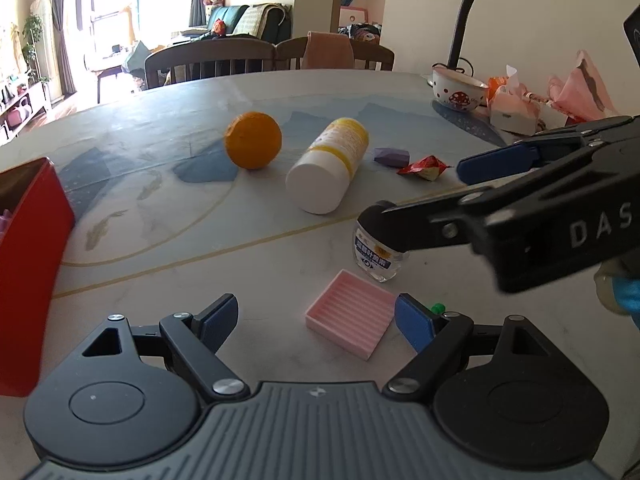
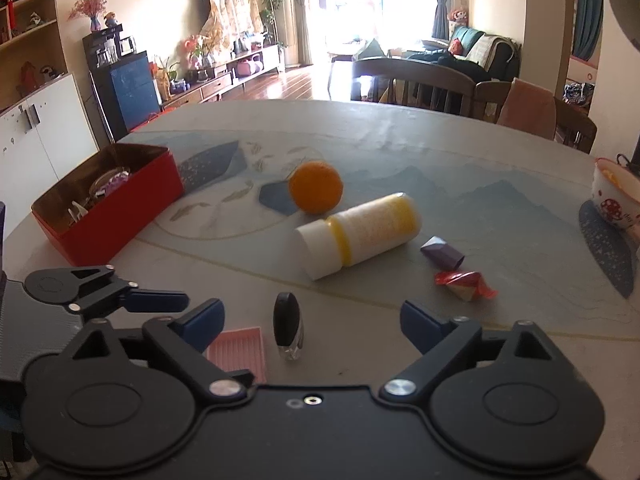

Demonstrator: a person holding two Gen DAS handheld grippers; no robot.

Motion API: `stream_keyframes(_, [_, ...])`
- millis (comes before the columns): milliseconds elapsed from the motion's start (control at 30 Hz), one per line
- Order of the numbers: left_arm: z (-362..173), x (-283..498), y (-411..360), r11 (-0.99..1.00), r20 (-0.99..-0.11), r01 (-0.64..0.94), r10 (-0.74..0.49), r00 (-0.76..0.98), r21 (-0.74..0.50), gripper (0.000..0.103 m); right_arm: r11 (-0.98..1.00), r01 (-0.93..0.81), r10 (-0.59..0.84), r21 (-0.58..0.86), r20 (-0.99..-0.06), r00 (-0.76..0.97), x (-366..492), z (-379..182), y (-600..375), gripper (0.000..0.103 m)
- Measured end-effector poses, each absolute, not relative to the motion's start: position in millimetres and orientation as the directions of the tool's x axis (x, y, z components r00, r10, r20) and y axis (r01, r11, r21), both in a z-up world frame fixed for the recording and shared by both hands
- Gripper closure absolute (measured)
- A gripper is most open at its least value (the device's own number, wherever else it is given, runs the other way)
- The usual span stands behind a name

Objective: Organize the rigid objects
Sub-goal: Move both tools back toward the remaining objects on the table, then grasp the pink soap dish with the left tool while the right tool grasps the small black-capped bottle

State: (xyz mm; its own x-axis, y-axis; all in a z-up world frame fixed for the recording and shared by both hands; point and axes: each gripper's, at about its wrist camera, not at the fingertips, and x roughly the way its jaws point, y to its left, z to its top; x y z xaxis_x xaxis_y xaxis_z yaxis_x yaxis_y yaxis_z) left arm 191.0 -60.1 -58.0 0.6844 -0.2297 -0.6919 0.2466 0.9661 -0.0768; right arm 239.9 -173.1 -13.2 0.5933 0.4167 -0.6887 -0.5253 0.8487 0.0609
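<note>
one orange (image 2: 316,187), two bottles (image 2: 357,235) (image 2: 288,330), one pink tray (image 1: 350,314), one red box (image 2: 108,206), two candies (image 2: 442,257) (image 2: 464,285)

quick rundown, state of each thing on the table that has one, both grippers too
red box: open, things inside
white and yellow bottle: on its side, capped
small black-capped bottle: upright, capped, between the right gripper's fingers, not gripped
pink tray: flat, empty
red wrapper: crumpled
mushroom bowl: upright
left gripper: open, empty
right gripper: open

Just ahead of the claws: ribbed matt pink plastic tray (image 1: 347,326), clear glossy little bottle (image 2: 289,325); farther out, crinkly foil wrapper (image 2: 464,285), smooth matt red box (image 2: 108,222).
</note>
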Motion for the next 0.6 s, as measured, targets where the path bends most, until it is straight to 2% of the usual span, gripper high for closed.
stream_keyframes(367, [-64.9, 190.0, -76.6, 0.959, -0.674, 0.283, -0.220, 0.706, -0.017, 0.018, 0.838, -0.542, 0.426, 0.067, -0.701, 0.572, 242.8, -20.2, -166.2, 0.031])
stream_keyframes(433, [-65.2, 187.5, -78.8, 0.956, -0.666, 0.293, -0.225, 0.711, -0.010, 0.022, 0.838, -0.542, 0.426, 0.070, -0.705, 0.568, 244.1, -22.5, -165.5, 0.036])
stream_keyframes(600, [-63.3, 184.7, -83.7, 0.946, -0.656, 0.323, -0.245, 0.714, -0.001, 0.044, 0.837, -0.542, 0.423, 0.075, -0.716, 0.555, 246.3, -28.0, -161.1, 0.051])
